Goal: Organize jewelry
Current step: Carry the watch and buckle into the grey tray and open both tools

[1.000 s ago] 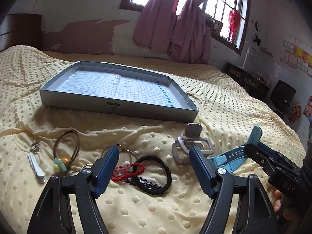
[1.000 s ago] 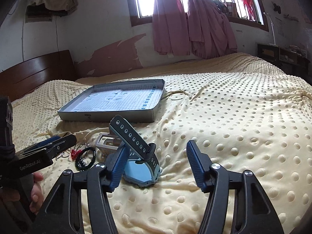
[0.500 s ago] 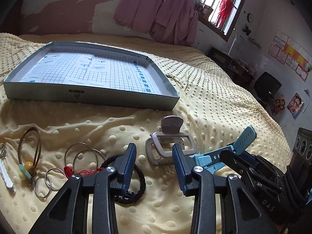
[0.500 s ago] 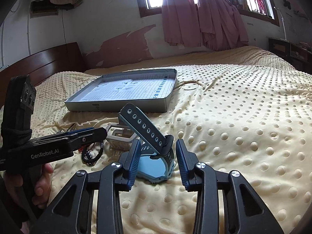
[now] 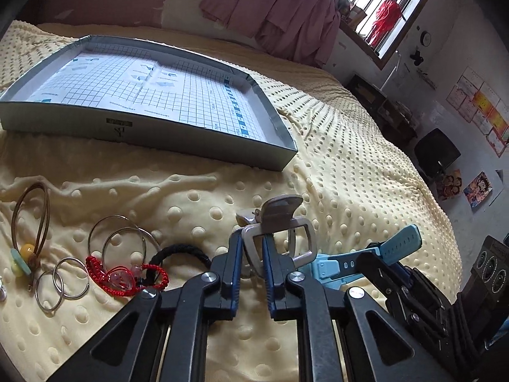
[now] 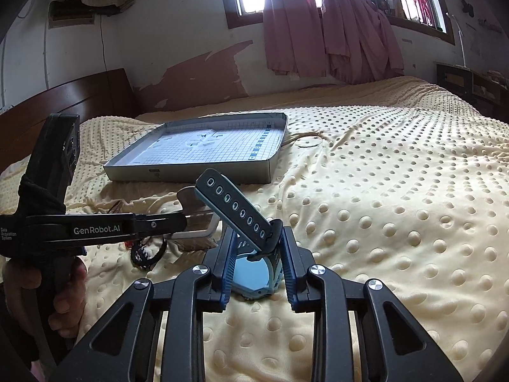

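Note:
My left gripper (image 5: 252,248) is shut on the near edge of a grey rectangular hair claw clip (image 5: 280,232) lying on the yellow blanket. My right gripper (image 6: 256,245) is shut on a light blue watch (image 6: 251,270) whose strap (image 6: 235,210) sticks up; the watch strap shows right of the clip in the left wrist view (image 5: 381,251). A grey shallow tray (image 5: 152,127) with a grid-paper lining lies beyond, also in the right wrist view (image 6: 191,172). Left of the clip lie a black braided bracelet (image 5: 181,251), a red cord bracelet (image 5: 127,278), and silver rings (image 5: 121,242).
A brown hair tie with beads (image 5: 30,222) lies at the far left. The dotted yellow blanket (image 6: 397,207) covers the whole bed. A thin loop (image 6: 310,141) lies right of the tray. A dark headboard (image 6: 63,105) stands at the left.
Both grippers moved forward and closed: the left onto the grey clip, the right onto the blue watch.

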Motion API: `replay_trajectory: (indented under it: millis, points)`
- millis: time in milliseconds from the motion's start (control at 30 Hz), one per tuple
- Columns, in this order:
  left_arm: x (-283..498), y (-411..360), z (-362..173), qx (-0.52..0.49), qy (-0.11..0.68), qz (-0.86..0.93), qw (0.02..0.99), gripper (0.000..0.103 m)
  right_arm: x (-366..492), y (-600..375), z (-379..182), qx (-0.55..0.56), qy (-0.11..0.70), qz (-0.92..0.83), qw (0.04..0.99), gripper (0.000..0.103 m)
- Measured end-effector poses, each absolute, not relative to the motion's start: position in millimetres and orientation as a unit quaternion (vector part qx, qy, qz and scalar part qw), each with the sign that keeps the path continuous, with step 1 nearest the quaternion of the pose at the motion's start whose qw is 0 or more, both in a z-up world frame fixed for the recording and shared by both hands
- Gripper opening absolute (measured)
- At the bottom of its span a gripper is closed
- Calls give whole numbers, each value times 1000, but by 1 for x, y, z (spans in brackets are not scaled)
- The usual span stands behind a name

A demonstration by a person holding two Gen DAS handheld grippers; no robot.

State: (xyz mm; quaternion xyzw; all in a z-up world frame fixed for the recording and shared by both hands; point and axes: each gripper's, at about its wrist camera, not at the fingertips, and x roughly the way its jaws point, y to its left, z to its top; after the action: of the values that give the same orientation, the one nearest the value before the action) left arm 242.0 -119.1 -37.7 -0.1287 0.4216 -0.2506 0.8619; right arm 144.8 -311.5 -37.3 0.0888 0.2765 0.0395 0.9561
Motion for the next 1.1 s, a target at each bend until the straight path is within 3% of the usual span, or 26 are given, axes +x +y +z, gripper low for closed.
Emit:
replay_trajectory:
  millis: [133, 433, 733, 1100]
  points:
    - [238, -113, -35, -149, 420, -250, 860, 7, 144, -311, -37, 89, 276, 41, 956, 14]
    - [231, -94, 11, -178, 358, -247, 883, 4, 151, -305, -7, 104, 242, 72, 962, 11]
    - [275, -43, 60, -177, 295, -190, 920, 4, 229, -271, 39, 101, 203, 108, 968, 11]
    - [336, 6, 17, -190, 306, -134, 923, 4, 329, -228, -1, 117, 255, 100, 955, 11]
